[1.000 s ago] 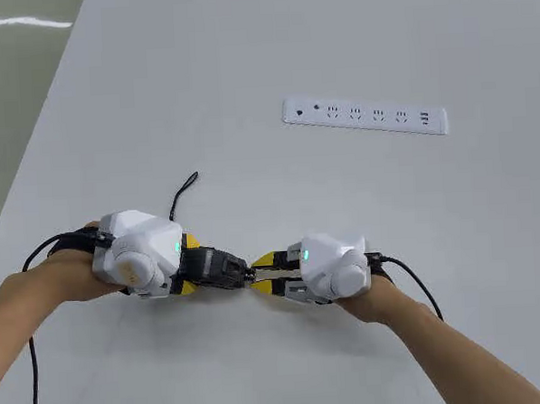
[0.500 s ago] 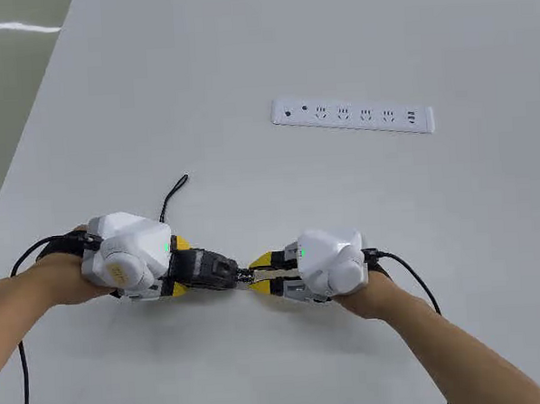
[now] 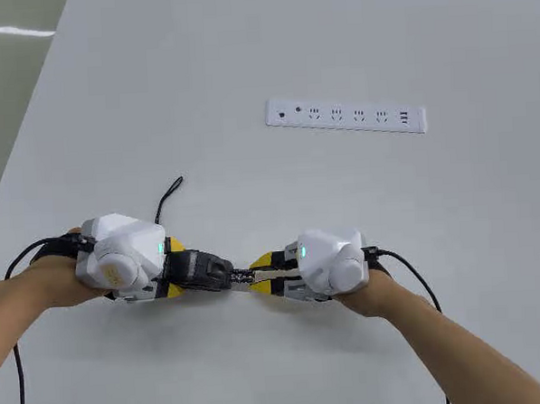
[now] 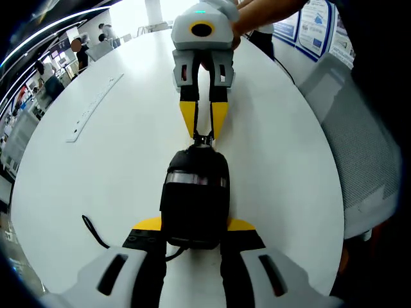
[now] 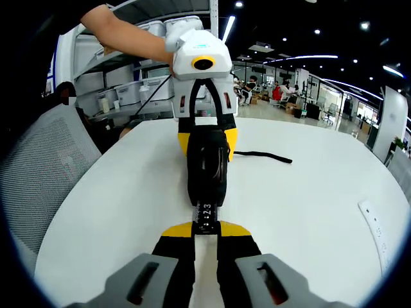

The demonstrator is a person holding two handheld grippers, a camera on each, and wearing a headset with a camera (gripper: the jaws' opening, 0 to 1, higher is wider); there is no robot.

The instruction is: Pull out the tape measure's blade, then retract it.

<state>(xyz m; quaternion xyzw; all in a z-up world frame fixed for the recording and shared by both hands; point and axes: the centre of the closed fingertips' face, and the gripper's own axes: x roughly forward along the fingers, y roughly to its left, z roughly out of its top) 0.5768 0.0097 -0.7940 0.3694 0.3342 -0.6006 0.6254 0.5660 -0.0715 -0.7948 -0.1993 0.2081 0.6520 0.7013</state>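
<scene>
Left claw (image 4: 194, 224): closed around the black tape measure (image 4: 194, 192).
Right claw (image 5: 204, 230): clamped on the blade (image 5: 204, 215) tip; little blade out.
Location: well apart from the power strip (image 3: 345, 115), on the person's side.
Axis: blade runs claw to claw, roughly parallel to the strip; the pull probably goes rightward.

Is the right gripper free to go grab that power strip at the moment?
Probably not yet: the right gripper is shut on the blade, with the left gripper holding the tape measure case. Nothing stands between it and the power strip.
</scene>
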